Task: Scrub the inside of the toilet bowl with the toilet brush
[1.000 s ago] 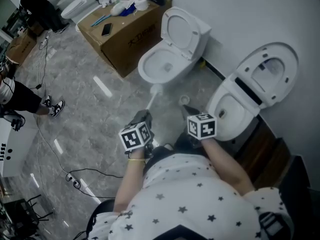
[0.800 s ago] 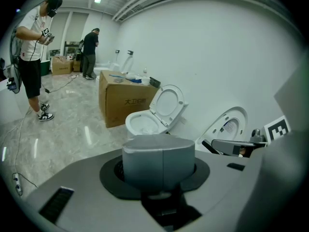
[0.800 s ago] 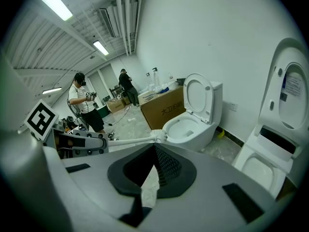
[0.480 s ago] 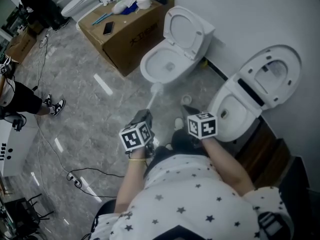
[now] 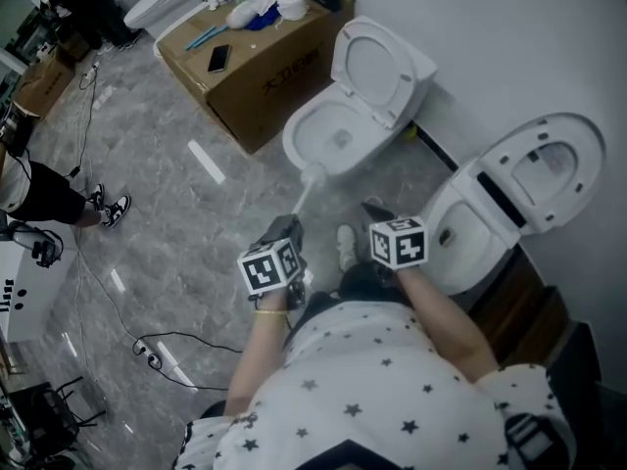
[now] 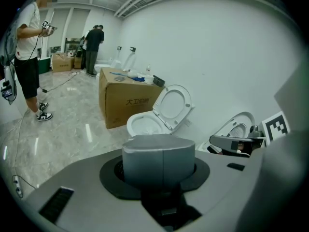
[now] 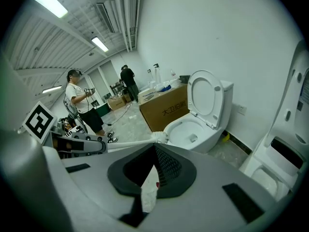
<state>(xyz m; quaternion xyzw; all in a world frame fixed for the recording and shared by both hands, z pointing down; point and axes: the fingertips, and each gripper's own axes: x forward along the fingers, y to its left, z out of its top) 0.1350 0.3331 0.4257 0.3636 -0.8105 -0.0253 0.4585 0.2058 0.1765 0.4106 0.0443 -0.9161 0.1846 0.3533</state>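
at the floor's (image 5: 176, 194) left edge a standing person (image 5: 39, 189) waits, well apart from the work. toward the far left corner sits a cardboard box (image 5: 265, 62), just beside the target toilet.

the left gripper (image 5: 287, 225) is clamped on the handle of the toilet brush (image 5: 299, 201). the white shaft runs forward and up from it, and the right gripper view shows the same clamped hold from the side. the brush head lies at the front rim of the toilet bowl (image 5: 294, 145), touching it or just short of it; i can't tell which. the bowl stands at the floor's far edge against the wall (image 5: 509, 37), with its lid raised.

over the last second the bowl has slid nearer and lower in the head view, and a shoe (image 5: 345, 246) has come into sight between the two grippers. i take that as a step toward the toilet. the brush head has kept its place at the rim and has not gone inside, so scrubbing hasn't begun. the next move looks like lifting the head over the rim and down into the bowl.

the right gripper (image 5: 372, 209) hovers beside the shoe with its jaws apart and nothing between them. right of it, near the right edge, a second toilet (image 5: 470, 233) stands open and unused.
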